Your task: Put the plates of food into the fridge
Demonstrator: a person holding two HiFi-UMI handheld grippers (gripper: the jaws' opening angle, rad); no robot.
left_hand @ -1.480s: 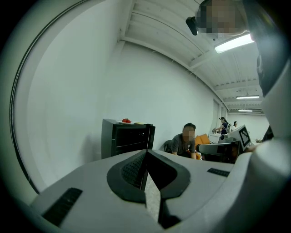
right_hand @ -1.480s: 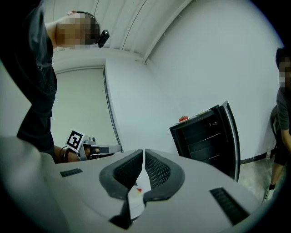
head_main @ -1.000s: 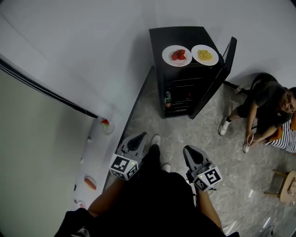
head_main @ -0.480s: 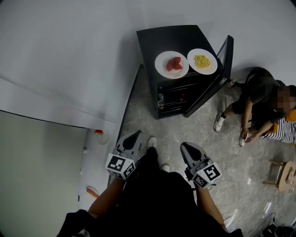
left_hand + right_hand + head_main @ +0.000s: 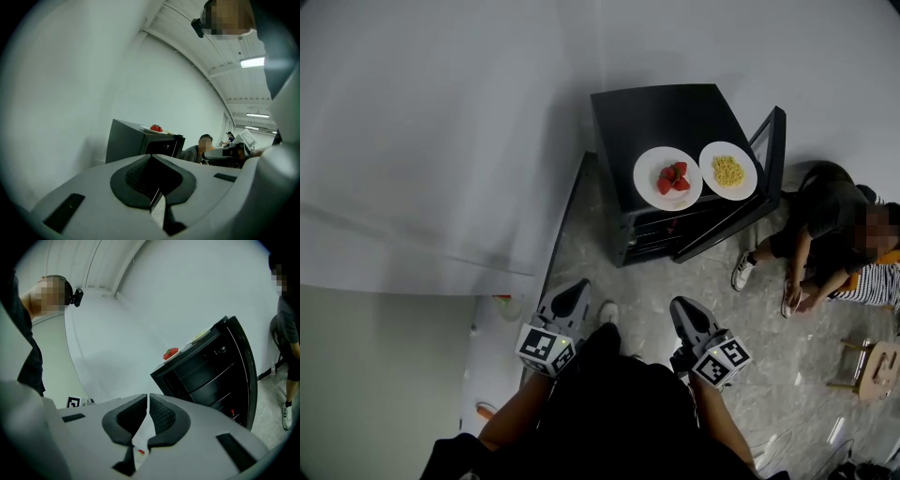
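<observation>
your left gripper (image 5: pixel 578 289) has its jaws closed together with nothing between them. your right gripper (image 5: pixel 683 306) is the same, its pads drawn almost flush and empty. both sit close in front of your body and point toward the far side of the room.

well apart from them, against the far wall, stands the black fridge (image 5: pixel 661 112). its door (image 5: pixel 741 214) is swung open to the right and dark shelves show inside. both plates sit on its top, just beside each other: the plate of red food (image 5: pixel 649 169) on the left and the plate of yellow food (image 5: pixel 711 159) on the right.

neither plate is inside the fridge and neither is in a gripper, so as i read it the only thing in place is the open door. you have yet to reach the fridge, lift each plate off the top and set it on a shelf.

a person (image 5: pixel 825 202) sits on the floor just right of the open door, so mind that side.
</observation>
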